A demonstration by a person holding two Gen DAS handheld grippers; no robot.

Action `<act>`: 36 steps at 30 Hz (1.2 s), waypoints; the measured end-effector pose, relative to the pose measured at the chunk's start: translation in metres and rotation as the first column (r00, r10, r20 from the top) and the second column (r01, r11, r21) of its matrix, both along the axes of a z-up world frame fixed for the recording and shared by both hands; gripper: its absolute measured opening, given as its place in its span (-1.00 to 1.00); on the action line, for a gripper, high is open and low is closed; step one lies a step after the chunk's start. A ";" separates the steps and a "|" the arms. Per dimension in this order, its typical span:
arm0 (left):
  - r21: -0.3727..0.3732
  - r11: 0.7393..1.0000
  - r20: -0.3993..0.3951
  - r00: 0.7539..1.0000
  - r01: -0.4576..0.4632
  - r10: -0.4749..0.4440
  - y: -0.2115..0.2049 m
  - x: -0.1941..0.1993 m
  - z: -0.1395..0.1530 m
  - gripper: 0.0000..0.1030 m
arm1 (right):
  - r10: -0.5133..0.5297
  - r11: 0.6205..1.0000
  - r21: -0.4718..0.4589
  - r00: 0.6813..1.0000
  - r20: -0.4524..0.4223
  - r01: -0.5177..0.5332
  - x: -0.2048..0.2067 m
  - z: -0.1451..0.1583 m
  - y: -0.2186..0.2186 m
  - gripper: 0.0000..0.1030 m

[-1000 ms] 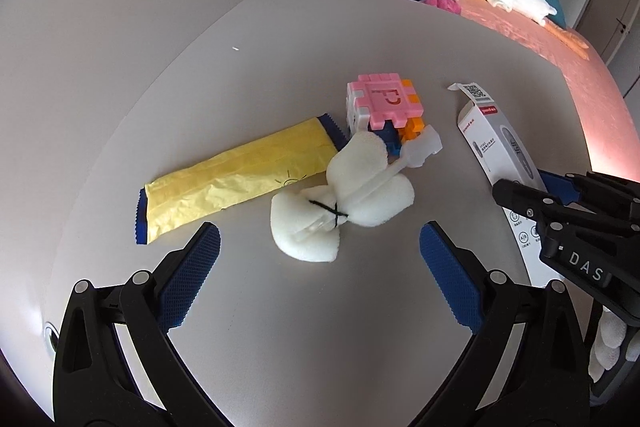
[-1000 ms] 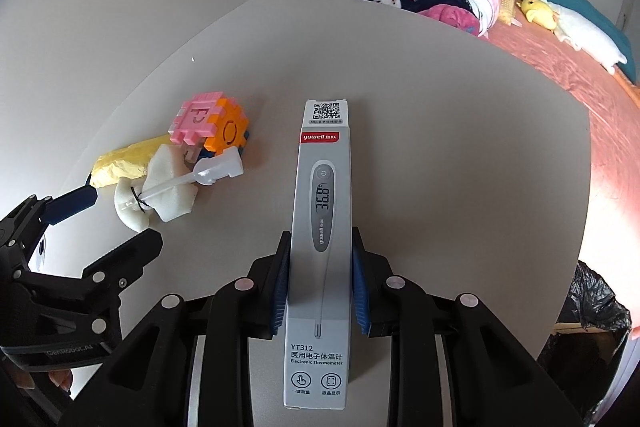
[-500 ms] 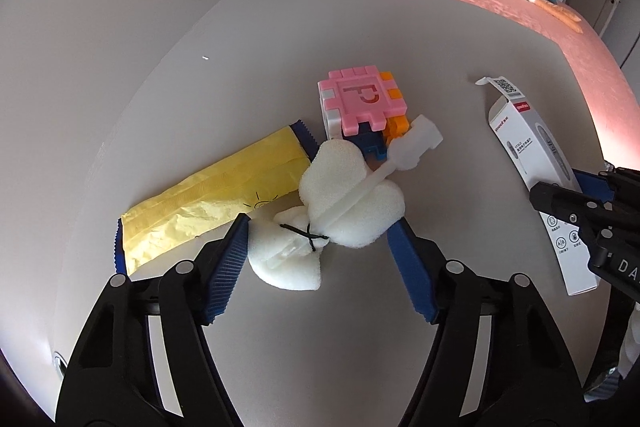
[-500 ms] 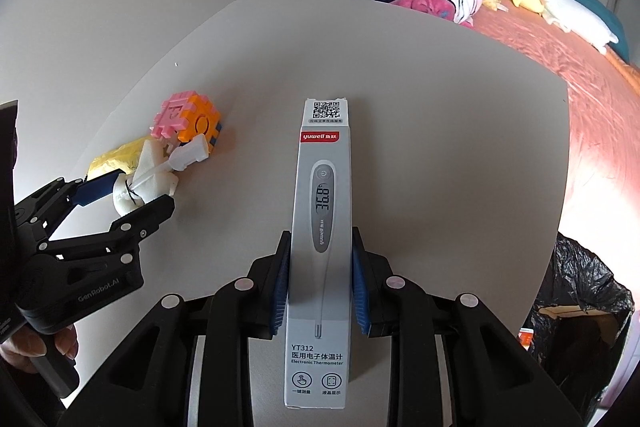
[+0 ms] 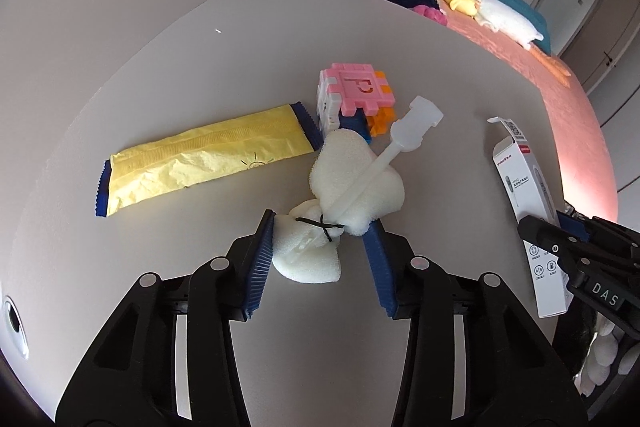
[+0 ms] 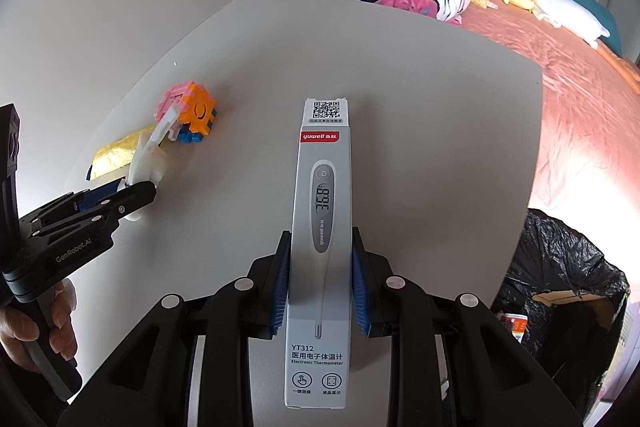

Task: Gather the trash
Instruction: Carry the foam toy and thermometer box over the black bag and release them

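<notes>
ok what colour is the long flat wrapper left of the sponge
Yellow wrapper with dark blue ends, clearest in the left wrist view.

My left gripper (image 5: 322, 251): black angular linkage arms, round silver rivets at joints, blue ribbed pads (image 5: 260, 259) on fingers. White "GenRobot.AI" lettering on side, seen from right wrist view. My right gripper (image 6: 320, 279): same black frame, silver rivets, blue ribbed pads (image 6: 282, 291); "DAS" lettering visible on flank.

Toy cube (image 5: 354, 95) and yellow wrapper (image 5: 204, 159) crowd left, bare table (image 6: 420, 99) right
</notes>
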State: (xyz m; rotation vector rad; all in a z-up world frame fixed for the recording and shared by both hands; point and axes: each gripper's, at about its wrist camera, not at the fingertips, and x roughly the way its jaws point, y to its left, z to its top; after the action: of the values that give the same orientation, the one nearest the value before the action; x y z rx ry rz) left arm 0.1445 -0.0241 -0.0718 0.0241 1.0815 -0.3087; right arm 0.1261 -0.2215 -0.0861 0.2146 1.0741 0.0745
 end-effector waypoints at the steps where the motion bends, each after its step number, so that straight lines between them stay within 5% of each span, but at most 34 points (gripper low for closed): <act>1: -0.001 1.000 0.001 1.000 0.004 -0.004 -0.002 -0.004 0.001 -0.16 | -0.002 1.000 0.000 1.000 0.002 0.002 -0.003 0.001 -0.002 -0.44; 36: -0.048 0.967 0.061 0.967 0.249 -0.246 -0.146 -0.070 0.064 -0.15 | -0.146 0.989 0.019 0.980 0.134 0.145 -0.122 0.065 -0.111 -0.44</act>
State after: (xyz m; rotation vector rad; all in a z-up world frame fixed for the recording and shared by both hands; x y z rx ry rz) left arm 0.0744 -0.1699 -0.0076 0.1183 1.0162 -0.5598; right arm 0.0037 -0.3326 -0.0215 0.2920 0.9204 -0.0375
